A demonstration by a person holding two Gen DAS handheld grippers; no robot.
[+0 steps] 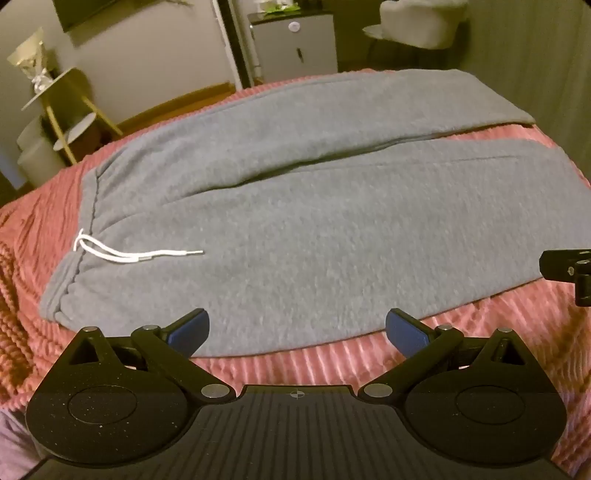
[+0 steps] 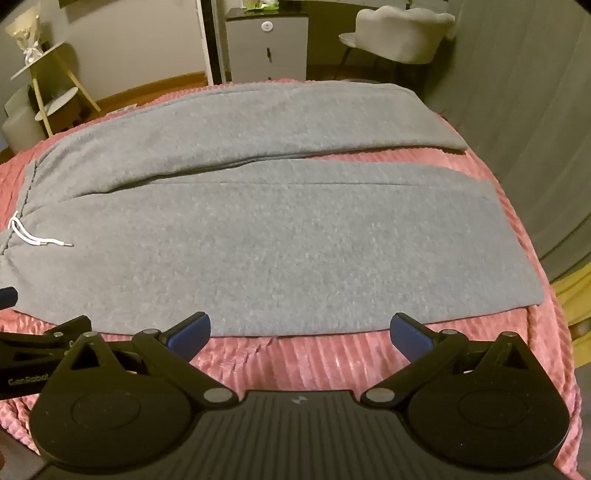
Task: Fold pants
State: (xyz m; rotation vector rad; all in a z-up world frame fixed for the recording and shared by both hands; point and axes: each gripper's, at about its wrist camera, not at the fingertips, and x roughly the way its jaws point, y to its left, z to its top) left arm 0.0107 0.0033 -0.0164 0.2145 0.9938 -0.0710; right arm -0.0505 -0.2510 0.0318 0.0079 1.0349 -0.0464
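A: Where are the pants?

B: The grey fleece sweatpants (image 1: 295, 206) lie flat and unfolded on a bed covered by a pink ribbed blanket (image 1: 317, 365). The waistband (image 1: 74, 258) is at the left, with a white drawstring (image 1: 122, 253) resting loose on the fabric beside it. The two legs run off to the right; the far leg (image 2: 258, 125) angles away from the near leg (image 2: 295, 251), and a wedge of blanket shows between their cuffs.

A: And the grippers?

B: The left hand-held gripper (image 1: 297, 328) hangs above the near edge of the pants, closer to the waistband end, jaws spread wide, nothing between its blue pads (image 1: 188, 328). The right hand-held gripper (image 2: 300, 332) hovers over the near hem further toward the cuffs, jaws equally wide and empty. Neither one touches the cloth. Each shows up at the edge of the other's view, so they sit side by side.

A: What is around the bed?

B: Beyond the far edge stands a small white cabinet (image 2: 267, 48) with a dark top. A pale upholstered chair (image 2: 402, 33) is to its right. At the left is a gold-legged tiered side stand (image 2: 55, 85), with something pale on its top tier; I can't tell what it is.
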